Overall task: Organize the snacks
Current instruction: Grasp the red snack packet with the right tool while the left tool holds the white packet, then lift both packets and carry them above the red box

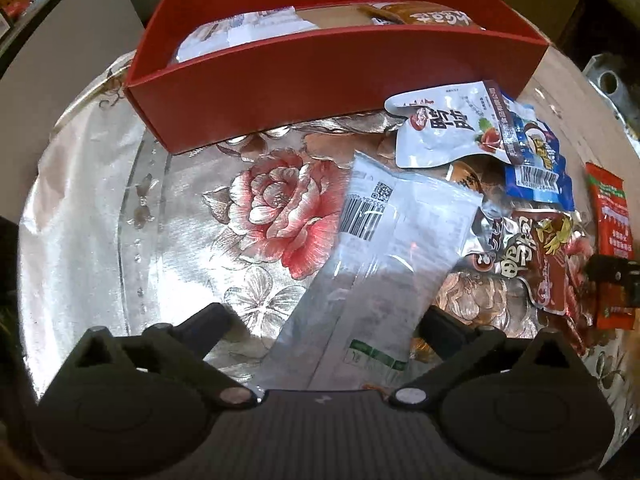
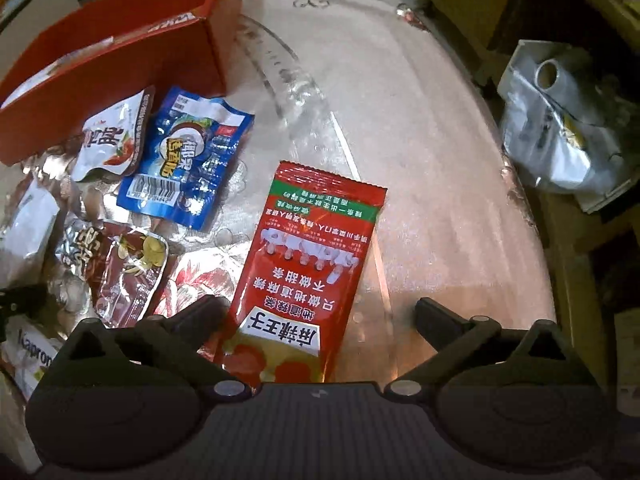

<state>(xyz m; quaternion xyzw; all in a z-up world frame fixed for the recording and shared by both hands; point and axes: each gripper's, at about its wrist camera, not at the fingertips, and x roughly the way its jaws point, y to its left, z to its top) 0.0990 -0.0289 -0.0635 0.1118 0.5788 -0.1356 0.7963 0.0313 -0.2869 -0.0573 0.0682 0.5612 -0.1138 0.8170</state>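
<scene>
The table (image 1: 80, 208) carries a flowered cloth, and a red box (image 1: 320, 80) with some packets inside stands at its far side. Loose snacks lie in front of the box. The left gripper (image 1: 324, 320) points steeply down, jaws wide, over a silver packet (image 1: 384, 248) lying flat between them. The right gripper (image 2: 320, 316) also points down, wide, with a red packet (image 2: 308, 264) between its fingers, not pressed.

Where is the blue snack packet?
In the right wrist view, the blue snack packet lies left on the flowered cloth, beside the white packet, just below the red box.
</scene>
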